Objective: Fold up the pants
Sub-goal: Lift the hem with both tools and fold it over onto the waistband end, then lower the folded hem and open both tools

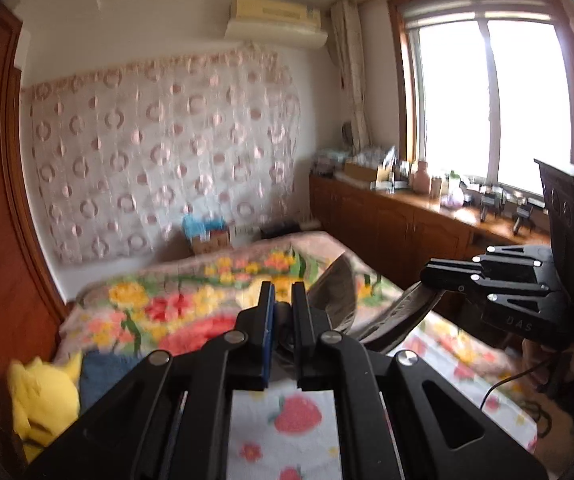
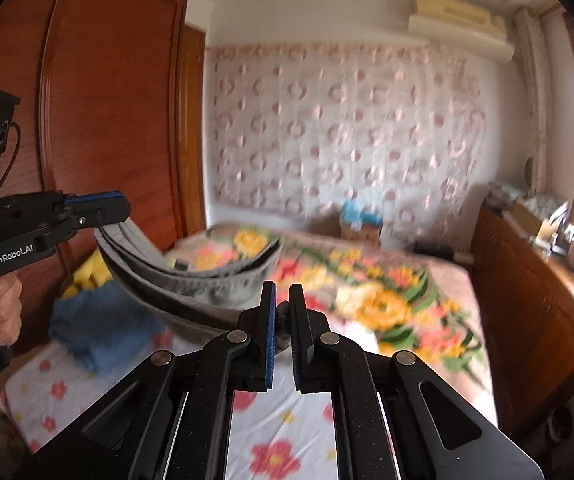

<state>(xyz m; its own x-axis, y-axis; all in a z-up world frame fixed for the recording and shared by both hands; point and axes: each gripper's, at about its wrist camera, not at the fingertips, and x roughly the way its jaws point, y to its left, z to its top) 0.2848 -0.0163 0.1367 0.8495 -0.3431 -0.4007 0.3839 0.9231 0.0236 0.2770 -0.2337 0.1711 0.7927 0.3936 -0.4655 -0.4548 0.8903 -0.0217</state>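
The grey pants (image 2: 191,280) hang in a slack curve in the air between my two grippers, above the bed. My left gripper (image 1: 282,300) is shut on one end of the pants (image 1: 337,292); it also shows at the left of the right wrist view (image 2: 121,208). My right gripper (image 2: 282,304) is shut on the other end; it shows at the right of the left wrist view (image 1: 427,276). Both grippers are held well above the bed. The views are blurred.
The bed carries a floral blanket (image 2: 387,292) and a white flowered sheet (image 2: 279,432). A yellow plush toy (image 1: 43,392) and a blue cloth (image 2: 99,328) lie at the bed's left side. A wooden wardrobe (image 2: 107,100) stands left, a cluttered wooden cabinet (image 1: 407,220) under the window.
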